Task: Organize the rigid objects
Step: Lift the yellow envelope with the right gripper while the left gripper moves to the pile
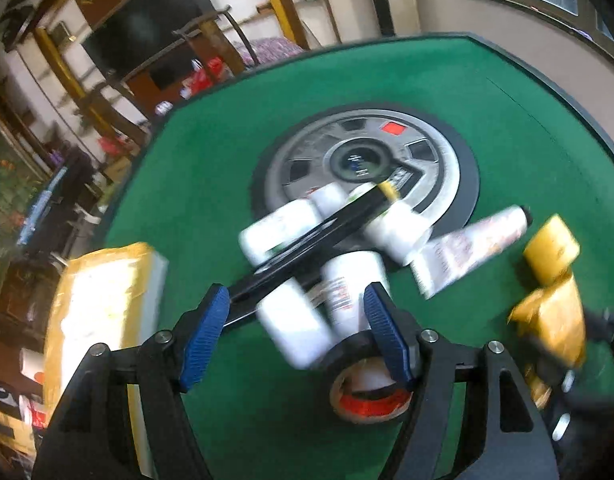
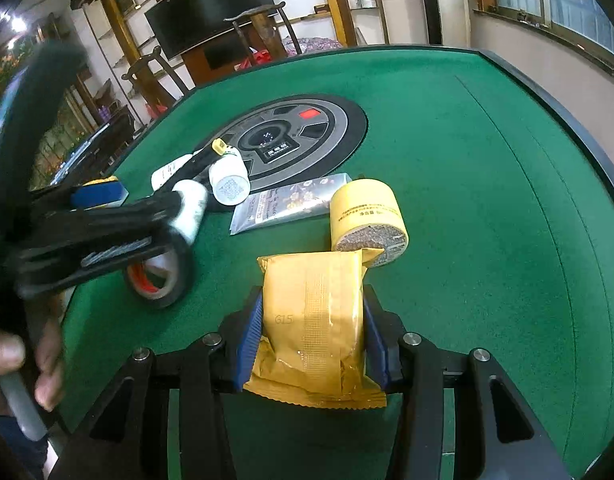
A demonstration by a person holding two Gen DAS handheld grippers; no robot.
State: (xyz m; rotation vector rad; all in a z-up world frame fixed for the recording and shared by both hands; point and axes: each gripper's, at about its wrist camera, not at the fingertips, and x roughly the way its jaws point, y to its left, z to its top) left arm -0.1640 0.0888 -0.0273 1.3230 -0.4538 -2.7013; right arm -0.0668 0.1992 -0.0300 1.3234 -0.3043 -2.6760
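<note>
Yellow foil packet (image 2: 313,332) sits clamped between the blue pads (image 2: 249,340) of the right gripper (image 2: 313,334), its crimped lower edge hanging below the jaws and its upper end sticking out past the fingertips. Just beyond that upper end, a yellow round tub (image 2: 367,216) lies on its side on the green felt table (image 2: 487,200); whether packet and tub touch cannot be told. Beyond the tub lies a flat silver sachet (image 2: 291,204).

Left gripper (image 1: 297,330) has its jaws spread, nothing pinched. Between its pads (image 1: 205,332) lie blurred white bottles (image 1: 295,328), with a tape roll (image 1: 369,394) at the base of the right-hand finger. A black strip (image 1: 307,236) runs across the bottles toward the round grey hub (image 1: 359,160) in the tabletop. Outside the left-hand finger stands a yellow-wrapped block (image 1: 103,304).
</note>
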